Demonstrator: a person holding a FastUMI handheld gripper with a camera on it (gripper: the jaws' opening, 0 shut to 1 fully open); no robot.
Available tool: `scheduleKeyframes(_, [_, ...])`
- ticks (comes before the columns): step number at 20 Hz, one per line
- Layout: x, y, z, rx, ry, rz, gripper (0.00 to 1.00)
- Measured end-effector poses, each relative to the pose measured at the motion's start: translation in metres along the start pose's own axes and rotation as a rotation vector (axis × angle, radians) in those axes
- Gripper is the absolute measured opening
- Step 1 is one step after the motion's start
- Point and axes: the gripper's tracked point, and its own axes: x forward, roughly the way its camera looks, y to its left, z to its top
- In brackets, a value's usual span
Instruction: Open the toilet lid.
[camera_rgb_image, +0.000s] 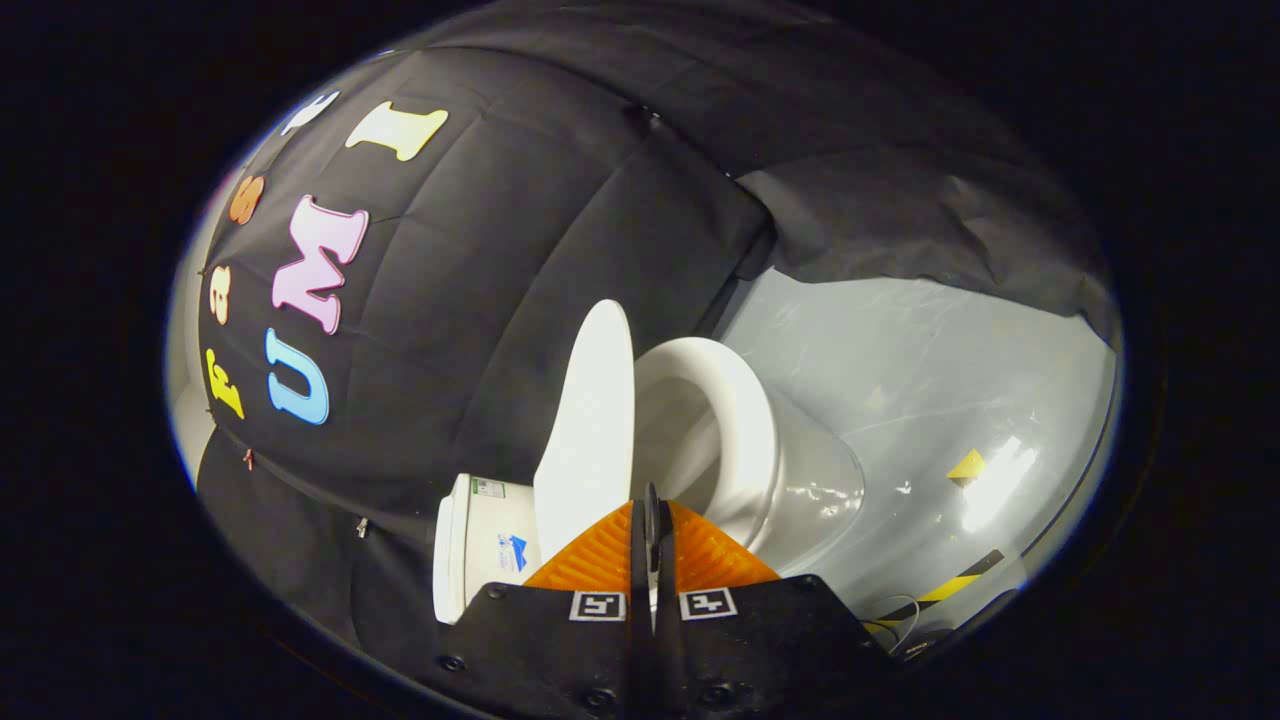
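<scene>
Tank (480, 545): leftmost of the toilet's parts, a white box with small stickers on its face, set against the black cloth wall (480, 300).

Lid (590, 420): white, raised on edge between the tank and the bowl — its long axis runs from the hinge end near my fingers away toward the cloth, the rounded tip pointing off from me. It stands apart from the seat, leaning toward the tank.

My tongs (652, 500): the view is rolled so the toilet lies sideways before me, and I am aimed along the lid's hinge end. My two fingers are pressed together with hardly a slit between them, and I cannot make out anything caught there; the tips sit just at the lid's near edge, where lid and seat meet.

Seat and bowl (740, 430): white ring, just right of the lid, its opening bared and facing the lid.

Floor (950, 380): pale grey and glossy — beyond the bowl, with a yellow marker (967, 466) and a yellow-and-black striped strip (950, 585) nearer my right finger.
</scene>
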Motion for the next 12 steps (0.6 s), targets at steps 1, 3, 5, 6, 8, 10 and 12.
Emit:
scheduleKeyframes(1, [-0.003,0.014,0.0,-0.029,-0.005,0.012,0.06])
scheduleKeyframes(3, [-0.012,0.043,0.0,-0.099,-0.016,0.028,0.05])
scheduleKeyframes(5, [-0.02,0.072,-0.001,-0.167,-0.035,0.031,0.05])
scheduleKeyframes(6, [-0.025,0.087,-0.002,-0.201,-0.045,0.031,0.05])
scheduleKeyframes(8, [-0.032,0.114,-0.006,-0.269,-0.066,0.02,0.05])
scheduleKeyframes(10, [-0.034,0.137,-0.013,-0.354,-0.09,-0.014,0.06])
scheduleKeyframes(12, [-0.036,0.15,-0.016,-0.415,-0.118,-0.055,0.07])
